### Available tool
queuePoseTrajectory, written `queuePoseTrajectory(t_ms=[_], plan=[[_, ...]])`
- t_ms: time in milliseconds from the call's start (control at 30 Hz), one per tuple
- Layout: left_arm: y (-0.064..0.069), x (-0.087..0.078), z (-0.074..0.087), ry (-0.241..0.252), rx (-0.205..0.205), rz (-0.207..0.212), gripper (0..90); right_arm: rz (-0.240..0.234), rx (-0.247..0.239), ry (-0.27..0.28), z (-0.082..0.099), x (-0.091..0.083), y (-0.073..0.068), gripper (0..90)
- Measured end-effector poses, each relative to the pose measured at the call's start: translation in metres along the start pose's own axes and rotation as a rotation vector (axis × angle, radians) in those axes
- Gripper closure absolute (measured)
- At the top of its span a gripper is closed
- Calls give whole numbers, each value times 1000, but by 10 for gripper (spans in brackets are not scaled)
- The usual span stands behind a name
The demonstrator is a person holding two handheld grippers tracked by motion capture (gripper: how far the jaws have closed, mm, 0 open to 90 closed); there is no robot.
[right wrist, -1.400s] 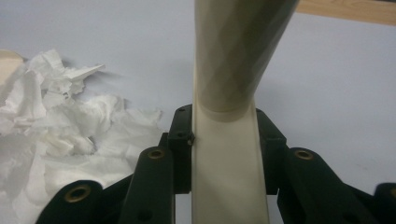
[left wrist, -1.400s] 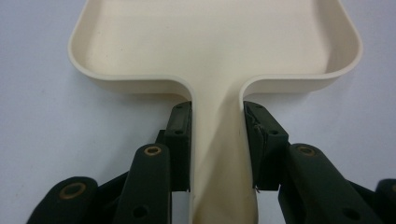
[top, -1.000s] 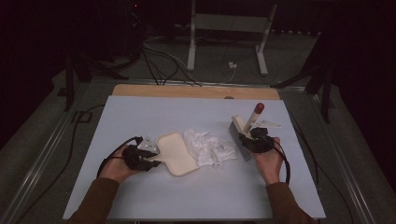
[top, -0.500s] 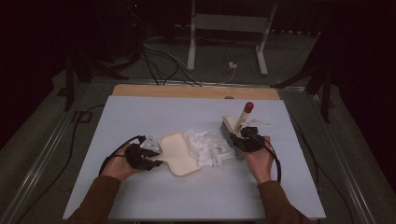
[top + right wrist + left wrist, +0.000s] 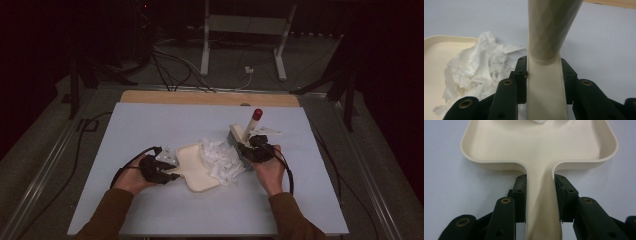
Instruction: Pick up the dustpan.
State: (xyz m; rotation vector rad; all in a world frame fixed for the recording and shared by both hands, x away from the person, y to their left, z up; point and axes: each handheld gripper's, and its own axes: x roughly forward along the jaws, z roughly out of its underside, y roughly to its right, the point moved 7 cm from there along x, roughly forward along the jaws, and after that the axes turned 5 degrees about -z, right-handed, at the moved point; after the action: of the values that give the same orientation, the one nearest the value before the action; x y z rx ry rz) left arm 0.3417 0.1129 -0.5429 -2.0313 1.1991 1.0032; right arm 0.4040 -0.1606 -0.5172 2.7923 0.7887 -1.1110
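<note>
1. Up close, the left gripper view shows the left tool with both black jaws pressed flat against the narrow handle of the cream dustpan. The high view gives that same left tool as a dark shape in the person's left hand, the grip itself too small to read.
2. Likewise, the right gripper view shows the right tool clamped on the pale handle of the brush, one jaw on each side. The high view adds the handle's red tip and the bristle head down on the counter, beside the right tool.
3. Crumpled white paper lies in a heap at the dustpan's open mouth, partly over its floor. In the high view the paper sits between the dustpan and the brush, touching both.
4. Seen from the left gripper view, a corner of the paper shows at the far end of the pan's floor; the floor nearer the handle is bare.
5. Lying flat near the counter's middle, the dustpan has its long axis across the counter, handle toward the left hand, mouth toward the brush.
6. Tilted, the brush handle rises up and away from the person, red tip uppermost.
</note>
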Motion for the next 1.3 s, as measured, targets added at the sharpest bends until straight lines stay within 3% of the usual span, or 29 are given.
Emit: queuePoseTrajectory(t_ms=[1300], plan=[[6, 5, -8, 15, 5, 1, 668, -149, -77, -10, -4, 12, -77, 670]])
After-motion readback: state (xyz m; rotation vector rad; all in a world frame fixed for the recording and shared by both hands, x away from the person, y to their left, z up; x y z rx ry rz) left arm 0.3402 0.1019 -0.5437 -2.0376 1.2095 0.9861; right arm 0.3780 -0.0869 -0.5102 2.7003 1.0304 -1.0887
